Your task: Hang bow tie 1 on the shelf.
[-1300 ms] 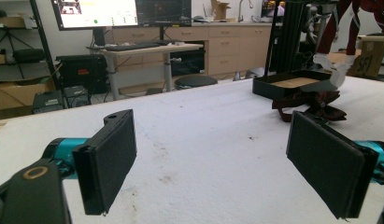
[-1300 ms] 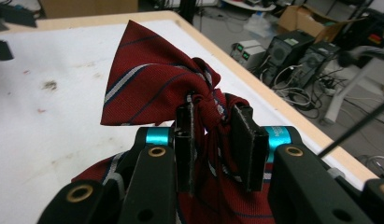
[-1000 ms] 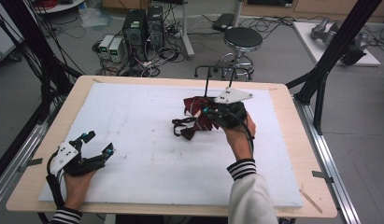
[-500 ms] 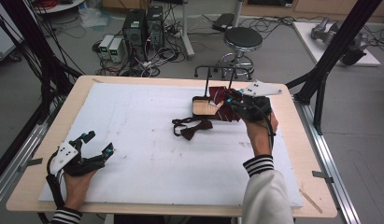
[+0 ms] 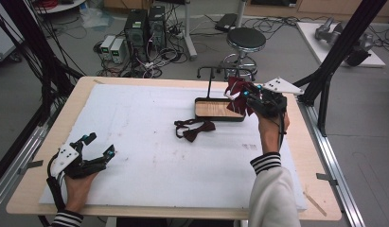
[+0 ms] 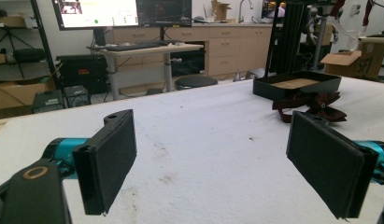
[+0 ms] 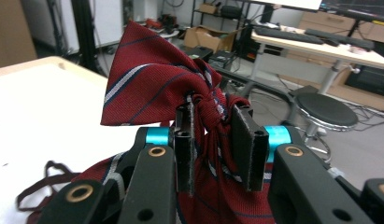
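My right gripper [image 5: 246, 92] [image 7: 214, 140] is shut on the knot of a red striped bow tie [image 5: 237, 95] [image 7: 161, 88], held in the air over the right end of a black tray with a wooden floor [image 5: 216, 109] [image 6: 297, 84]. A thin black stand [image 5: 209, 75] rises from that tray. A dark brown bow tie [image 5: 194, 128] [image 6: 311, 105] lies on the white mat just left of the tray. My left gripper [image 5: 100, 146] [image 6: 213, 163] rests at the near left of the table, open, with nothing between its pads.
A white foam mat [image 5: 149, 156] covers the wooden table [image 5: 31, 189]. Beyond the far edge stand a black stool [image 5: 246, 40], computer boxes [image 5: 145, 23] and tangled cables. Black frame posts [image 5: 334, 52] rise at the table's right and left.
My right gripper has carried the red bow tie up and to the right, off the mat to above the tray's right end. The brown bow tie stays on the mat. The left gripper is still.
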